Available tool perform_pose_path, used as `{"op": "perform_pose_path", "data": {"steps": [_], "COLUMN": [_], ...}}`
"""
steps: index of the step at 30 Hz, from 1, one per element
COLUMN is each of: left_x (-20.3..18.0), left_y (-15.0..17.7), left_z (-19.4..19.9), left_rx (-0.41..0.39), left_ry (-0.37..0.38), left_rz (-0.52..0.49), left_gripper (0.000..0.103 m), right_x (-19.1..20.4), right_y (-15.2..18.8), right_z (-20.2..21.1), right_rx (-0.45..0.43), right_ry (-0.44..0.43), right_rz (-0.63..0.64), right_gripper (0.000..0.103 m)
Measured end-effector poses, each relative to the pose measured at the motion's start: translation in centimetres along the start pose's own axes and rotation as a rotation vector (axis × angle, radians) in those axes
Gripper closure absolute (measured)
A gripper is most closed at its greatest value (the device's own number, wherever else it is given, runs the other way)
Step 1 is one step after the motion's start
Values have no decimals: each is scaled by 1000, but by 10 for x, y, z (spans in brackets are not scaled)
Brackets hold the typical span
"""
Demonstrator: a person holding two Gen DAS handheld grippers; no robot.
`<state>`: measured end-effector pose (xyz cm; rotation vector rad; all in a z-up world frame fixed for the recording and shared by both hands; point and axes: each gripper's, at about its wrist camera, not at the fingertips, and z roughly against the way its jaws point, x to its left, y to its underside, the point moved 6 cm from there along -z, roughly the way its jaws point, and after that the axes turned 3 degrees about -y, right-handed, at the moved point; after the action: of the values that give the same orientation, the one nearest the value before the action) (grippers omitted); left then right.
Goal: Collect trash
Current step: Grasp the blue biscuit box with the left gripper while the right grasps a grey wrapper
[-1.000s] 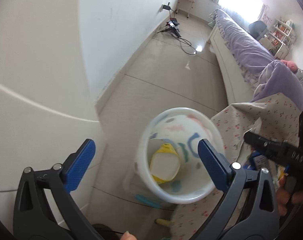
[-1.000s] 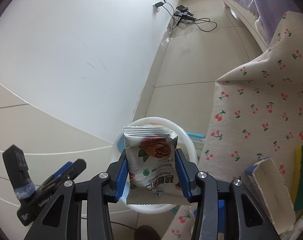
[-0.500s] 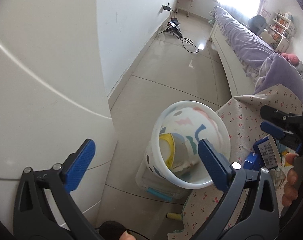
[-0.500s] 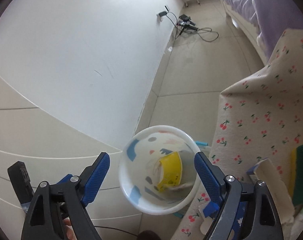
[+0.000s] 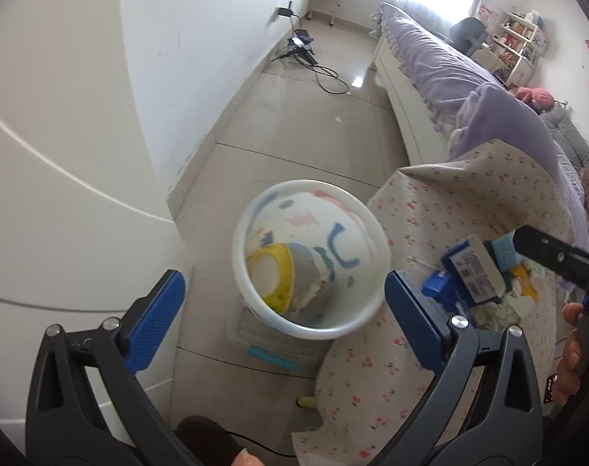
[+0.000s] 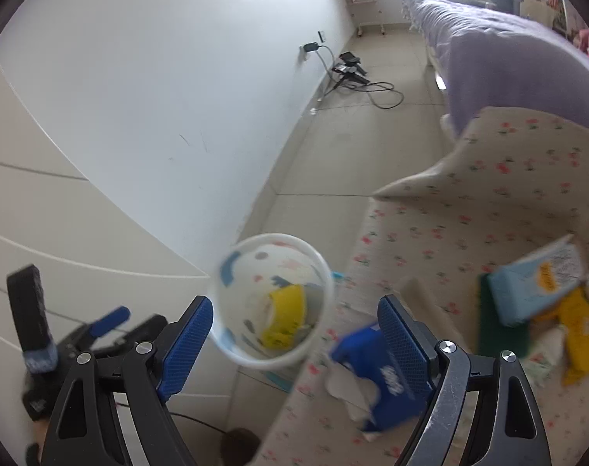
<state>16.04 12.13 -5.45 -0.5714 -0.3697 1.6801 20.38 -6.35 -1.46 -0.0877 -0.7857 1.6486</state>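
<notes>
Right wrist view showed the right gripper [image 6: 294, 334] spread and empty above the white bin [image 6: 273, 303] beside the floral-cloth table's [image 6: 469, 209] left edge, its jaws just opened, while the left gripper [image 5: 284, 303] also hung spread, nothing between.

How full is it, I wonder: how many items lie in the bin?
2: a yellow tub against the left wall of the bin, and a grey packet beside it. More may lie hidden beneath.
</notes>
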Motion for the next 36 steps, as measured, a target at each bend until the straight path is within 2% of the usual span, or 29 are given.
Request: {"op": "perform_pose_path", "data": {"steps": [14, 23, 31, 36], "left_x": [-37, -61, -81, -87], "left_y": [18, 32, 42, 48], "left_z": [8, 4, -4, -8], "left_rx": [35, 66, 95, 105], "left_ry": [48, 61, 57, 47], "left_rz": [-63, -114, -155, -168], "left_gripper": [1, 1, 1, 1], "right_x": [-74, -140, -145, -139], "right_y": [25, 50, 75, 84], "right_z": [51, 60, 44, 27], "right_rx": [10, 71, 146, 187], "right_ry": [93, 151, 115, 129], "right_rz": [-33, -142, -125, -103], "right_gripper": [15, 15, 15, 16]}}
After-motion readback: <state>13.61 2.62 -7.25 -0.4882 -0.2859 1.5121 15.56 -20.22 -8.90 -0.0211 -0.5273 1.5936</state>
